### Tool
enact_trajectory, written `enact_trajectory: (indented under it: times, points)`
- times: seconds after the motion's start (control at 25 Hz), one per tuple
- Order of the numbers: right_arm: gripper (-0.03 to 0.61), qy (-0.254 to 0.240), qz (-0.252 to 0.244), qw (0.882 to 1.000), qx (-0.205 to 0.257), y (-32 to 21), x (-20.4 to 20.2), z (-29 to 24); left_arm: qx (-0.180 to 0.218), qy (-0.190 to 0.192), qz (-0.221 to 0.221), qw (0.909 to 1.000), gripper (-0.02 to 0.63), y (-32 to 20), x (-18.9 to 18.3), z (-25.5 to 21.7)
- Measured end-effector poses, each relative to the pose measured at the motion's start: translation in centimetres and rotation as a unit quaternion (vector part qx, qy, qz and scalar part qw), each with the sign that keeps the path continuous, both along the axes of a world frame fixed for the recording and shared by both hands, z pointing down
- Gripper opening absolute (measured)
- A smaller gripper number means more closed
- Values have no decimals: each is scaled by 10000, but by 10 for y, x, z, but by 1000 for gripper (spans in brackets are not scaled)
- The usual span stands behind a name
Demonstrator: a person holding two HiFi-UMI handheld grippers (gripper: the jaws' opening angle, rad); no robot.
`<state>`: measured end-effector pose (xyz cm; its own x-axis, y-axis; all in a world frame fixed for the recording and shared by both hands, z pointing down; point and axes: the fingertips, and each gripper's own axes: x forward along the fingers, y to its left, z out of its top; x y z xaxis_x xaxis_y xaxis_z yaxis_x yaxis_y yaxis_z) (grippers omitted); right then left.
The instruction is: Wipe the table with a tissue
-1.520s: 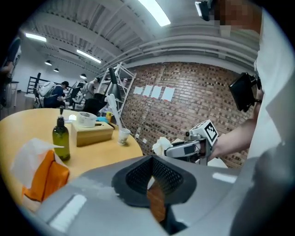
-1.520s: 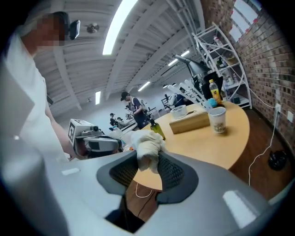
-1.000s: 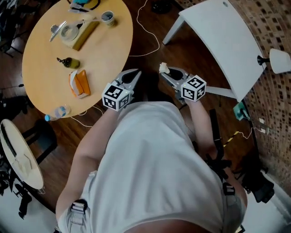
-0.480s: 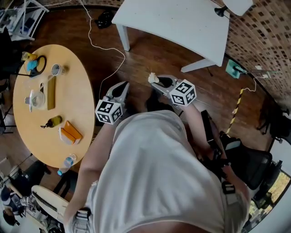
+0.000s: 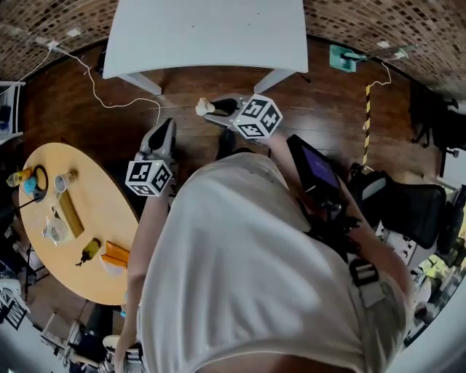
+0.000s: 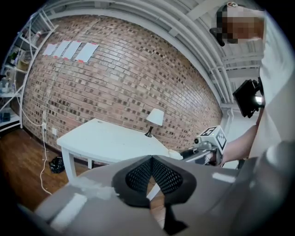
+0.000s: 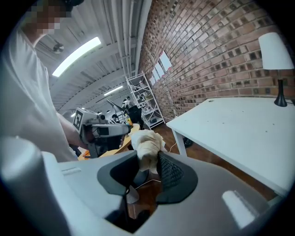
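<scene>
You see: round wooden table (image 5: 102, 211) at left | orange box (image 5: 116, 255) and small green bottle (image 5: 89, 251) on it | black office chair (image 5: 408, 207) at right | brick wall (image 5: 378, 22) along top

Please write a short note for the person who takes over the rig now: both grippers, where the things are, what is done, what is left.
Right gripper: shut on a crumpled tissue, held in the air above the floor.
Left gripper: jaws together, nothing between them.
White table: straight ahead of the person; neither gripper is over it.
Round wooden table: at the person's left, with small items on it.
Done: the tissue is picked up.
Left: bring the tissue down on the table top and wipe. No wiping shows yet; the tissue touches no table.
</scene>
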<state>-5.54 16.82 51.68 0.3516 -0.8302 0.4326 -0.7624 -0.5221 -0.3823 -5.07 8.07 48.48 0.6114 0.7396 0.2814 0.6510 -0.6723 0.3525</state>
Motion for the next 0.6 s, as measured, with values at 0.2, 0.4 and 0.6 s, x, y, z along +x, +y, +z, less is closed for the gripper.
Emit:
enact_trajectory:
  times: [0.2,0.4,0.6]
  points:
    - [124,-18,26,10000,77,27,15,-4,231,55,228,9995,5,37,14,-1]
    - [124,-10,90,9997,234,49,25,-6,381,158,272,9988,5,56,34,-6]
    - [124,-118,439,9984,323,93,34,-3,421,91,422,9982,5,90,62,-10]
